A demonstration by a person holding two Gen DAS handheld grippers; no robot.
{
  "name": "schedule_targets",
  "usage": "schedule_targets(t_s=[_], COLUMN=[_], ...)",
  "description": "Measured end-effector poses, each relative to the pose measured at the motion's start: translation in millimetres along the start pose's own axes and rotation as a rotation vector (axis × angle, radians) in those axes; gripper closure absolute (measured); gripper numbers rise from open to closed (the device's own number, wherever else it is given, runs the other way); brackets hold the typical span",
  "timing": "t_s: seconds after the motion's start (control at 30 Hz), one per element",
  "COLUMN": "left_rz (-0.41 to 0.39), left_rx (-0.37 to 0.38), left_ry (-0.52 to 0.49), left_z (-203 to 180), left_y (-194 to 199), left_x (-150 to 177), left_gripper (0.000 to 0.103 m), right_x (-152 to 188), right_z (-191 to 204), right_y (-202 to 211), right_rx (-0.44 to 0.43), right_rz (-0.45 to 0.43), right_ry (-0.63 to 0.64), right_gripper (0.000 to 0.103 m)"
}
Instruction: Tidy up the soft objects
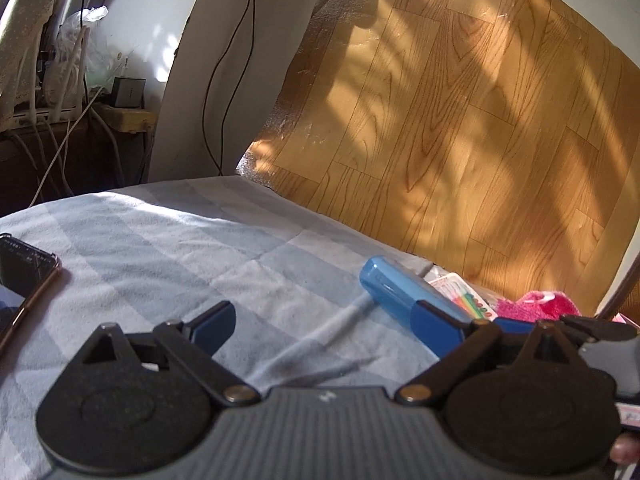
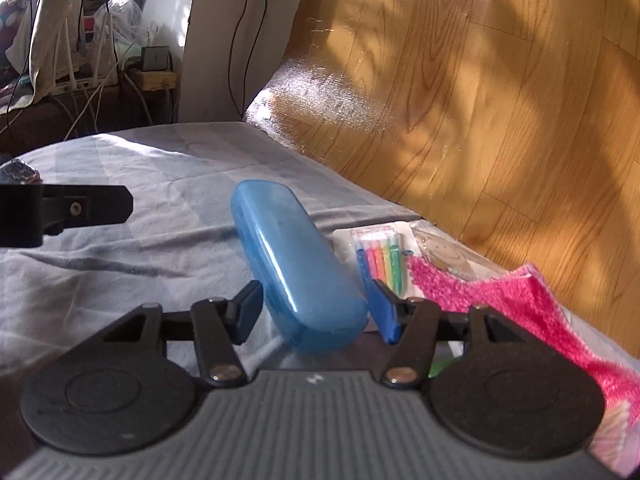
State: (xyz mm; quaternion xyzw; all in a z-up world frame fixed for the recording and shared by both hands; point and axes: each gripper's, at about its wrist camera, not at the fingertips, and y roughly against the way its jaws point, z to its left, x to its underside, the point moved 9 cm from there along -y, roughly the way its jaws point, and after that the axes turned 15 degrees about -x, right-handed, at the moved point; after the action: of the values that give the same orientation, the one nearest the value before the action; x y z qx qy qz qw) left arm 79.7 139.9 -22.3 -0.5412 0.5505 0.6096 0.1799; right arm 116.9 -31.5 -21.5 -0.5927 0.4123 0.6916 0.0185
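**Right gripper at the blue case, towel not touched yet**

My right gripper (image 2: 316, 312) sits about half open with the blue case (image 2: 296, 272) between its jaws. The near end of the case lies in the gap, but I can't tell from the wrist view if the pads actually press on it, so I'm not calling it a grip. My left gripper (image 1: 340, 324) is spread wide with nothing in it, hovering over the checked sheet (image 1: 160, 248).

The soft thing I'm after, the pink towel (image 2: 520, 304), lies at the right by the bed's edge, just beside a pack of markers (image 2: 380, 256). A phone (image 1: 24, 268) is way off on the left.

My read: I'm still clearing or sorting around the towel, with the case being the step in hand. Next I'd need to either squeeze properly on the case, or back out and swing right, coming down flat onto the towel, since it's floppy and close to the edge.
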Motion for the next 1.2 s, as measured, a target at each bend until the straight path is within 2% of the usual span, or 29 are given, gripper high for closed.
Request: schedule_targets(t_s=[0.13,0.2,0.27,0.33,0.4,0.47,0.6,0.67,0.8,0.9,0.97,1.1,1.2], left_rz=[-0.004,-0.013,-0.023,-0.028,-0.032,-0.026,0.033,0.072,0.166,0.232,0.295,0.369,0.479], left_rx=[-0.010,-0.012,-0.018,-0.025,-0.028,-0.029,-0.003,0.055,0.241,0.394,0.512,0.637,0.729], left_ry=[-0.018,-0.029,-0.041,-0.054,-0.058,-0.051,-0.051,-0.059,-0.130,-0.175,-0.203,-0.356,-0.389], left_z=[-1.8,-3.5,-5.7,-7.5,-7.4,-6.2,-6.8,-10.3,-36.2,-77.2,-111.8,-176.3,-205.8], left_y=[2.0,3.6,4.9,5.3,5.7,4.5,-3.8,-6.7,-1.1,23.3,43.4,80.3,104.2], left_x=[1.7,1.5,0.9,0.8,0.3,0.0,3.3,6.6,20.0,38.7,57.0,95.4,119.9], left_gripper=[0.003,0.002,0.001,0.001,0.001,0.001,0.001,0.001,0.000,0.000,0.000,0.000,0.000], right_x=[-0.2,-6.2,-11.7,-10.7,-10.6,-9.0,12.8,33.3,79.1,111.4,132.9,159.8,171.0], right_z=[-0.4,-5.4,-8.1,-8.8,-7.5,-3.5,9.1,17.0,23.7,23.3,19.7,15.4,14.4], right_y=[-3.4,-0.8,-6.0,-18.4,-22.3,-17.3,21.7,53.1,124.8,169.6,197.3,232.4,243.5], right_rx=[0.017,0.028,0.008,-0.027,-0.068,-0.066,-0.090,-0.098,-0.089,-0.073,-0.070,0.013,0.051], right_rz=[0.033,0.017,0.026,0.076,0.091,0.115,0.112,0.112,0.099,0.102,0.077,0.006,-0.052], right_ry=[0.058,0.062,0.084,0.097,0.074,0.055,0.016,0.011,-0.021,-0.086,-0.194,-0.326,-0.387], right_gripper=[0.039,0.035,0.018,0.019,0.034,0.041,0.045,0.045,0.045,0.045,0.044,0.044,0.044])
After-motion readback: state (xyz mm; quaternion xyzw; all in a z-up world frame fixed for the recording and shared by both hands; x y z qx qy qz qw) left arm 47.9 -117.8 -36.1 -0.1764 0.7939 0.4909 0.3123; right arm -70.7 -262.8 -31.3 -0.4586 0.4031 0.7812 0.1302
